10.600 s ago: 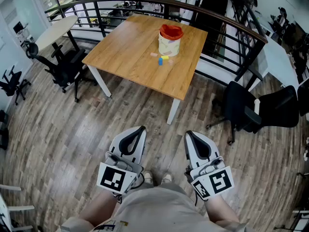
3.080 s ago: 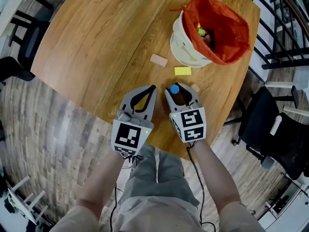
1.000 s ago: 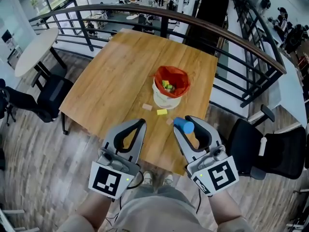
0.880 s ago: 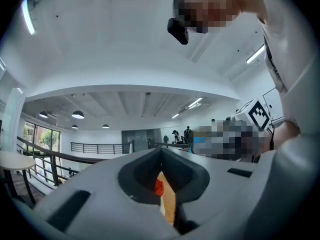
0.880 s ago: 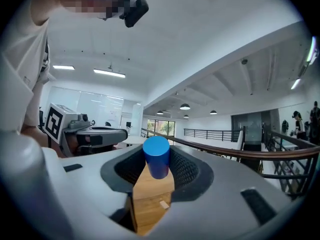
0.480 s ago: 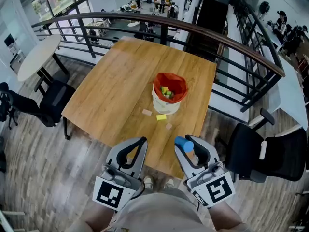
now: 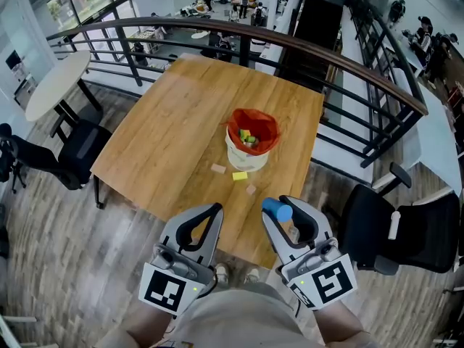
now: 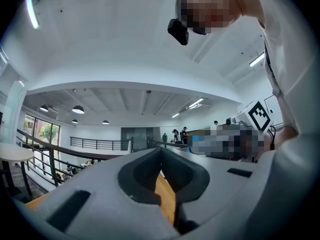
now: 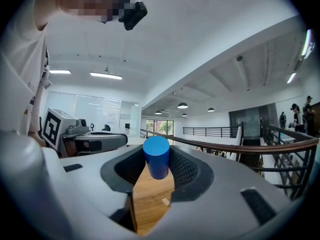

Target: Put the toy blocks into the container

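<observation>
A white container [image 7: 246,154] lined with a red bag stands on the wooden table [image 7: 167,143], with several blocks inside it. In front of it lie a tan block [image 7: 218,169], a yellow block [image 7: 240,175] and a small tan block [image 7: 251,189]. My right gripper [image 7: 279,207] hovers by the table's near edge, shut on a blue cylinder [image 7: 276,209]. The right gripper view shows that cylinder [image 9: 157,156] upright between the pads, with the small tan block [image 9: 165,201] below. My left gripper [image 7: 213,210] is beside it, shut and holding nothing [image 8: 161,151].
A dark railing [image 7: 333,56] curves behind the table. One black office chair [image 7: 380,230] stands at the right and another [image 7: 76,154] at the left. A round white table [image 7: 54,78] is at the far left. Wood floor surrounds the table.
The table and container now look smaller and farther away than a second ago. Both grippers stay side by side low in the view, the blue cylinder still in the right one.
</observation>
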A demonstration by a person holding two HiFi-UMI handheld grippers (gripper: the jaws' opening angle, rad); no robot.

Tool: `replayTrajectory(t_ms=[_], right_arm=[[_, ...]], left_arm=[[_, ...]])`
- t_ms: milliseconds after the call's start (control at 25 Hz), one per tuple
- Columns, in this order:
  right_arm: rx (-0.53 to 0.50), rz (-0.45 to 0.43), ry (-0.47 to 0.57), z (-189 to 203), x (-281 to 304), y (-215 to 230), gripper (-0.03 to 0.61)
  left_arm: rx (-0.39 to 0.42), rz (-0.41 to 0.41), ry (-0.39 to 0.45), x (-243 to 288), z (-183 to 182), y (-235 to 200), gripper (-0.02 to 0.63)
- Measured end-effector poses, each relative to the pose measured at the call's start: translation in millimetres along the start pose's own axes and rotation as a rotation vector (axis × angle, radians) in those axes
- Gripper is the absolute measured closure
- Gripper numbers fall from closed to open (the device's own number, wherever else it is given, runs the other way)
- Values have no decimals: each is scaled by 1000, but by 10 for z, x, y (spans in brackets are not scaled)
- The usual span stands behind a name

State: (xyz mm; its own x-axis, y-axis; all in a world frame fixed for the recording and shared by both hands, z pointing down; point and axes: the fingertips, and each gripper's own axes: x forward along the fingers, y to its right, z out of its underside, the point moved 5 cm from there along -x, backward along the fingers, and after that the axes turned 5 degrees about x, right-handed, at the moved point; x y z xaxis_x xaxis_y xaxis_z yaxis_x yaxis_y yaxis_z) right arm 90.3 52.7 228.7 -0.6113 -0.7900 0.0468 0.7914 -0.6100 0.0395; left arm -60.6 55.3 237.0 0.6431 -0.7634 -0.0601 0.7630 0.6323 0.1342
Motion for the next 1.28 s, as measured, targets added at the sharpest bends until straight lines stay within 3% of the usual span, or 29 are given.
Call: replayTrajectory(t_ms=[240, 440, 680, 880, 1280], right_arm=[[-53, 59, 37, -202, 278, 339, 426], [-58, 46, 46, -376, 627, 595, 426], [-73, 59, 17, -309, 1154, 914, 426], [-47, 72, -72, 33, 1579, 1152, 426], [47, 137, -260, 1013, 2191, 1680, 426]], left_arm=[[44, 5, 29, 299, -127, -197, 603], [108, -18, 43, 660, -177, -472, 603], [91, -42, 58, 1170, -101, -858, 603], [85, -16, 135, 1567, 204, -1179, 603], [19, 16, -50, 2064, 1327, -1440, 603]])
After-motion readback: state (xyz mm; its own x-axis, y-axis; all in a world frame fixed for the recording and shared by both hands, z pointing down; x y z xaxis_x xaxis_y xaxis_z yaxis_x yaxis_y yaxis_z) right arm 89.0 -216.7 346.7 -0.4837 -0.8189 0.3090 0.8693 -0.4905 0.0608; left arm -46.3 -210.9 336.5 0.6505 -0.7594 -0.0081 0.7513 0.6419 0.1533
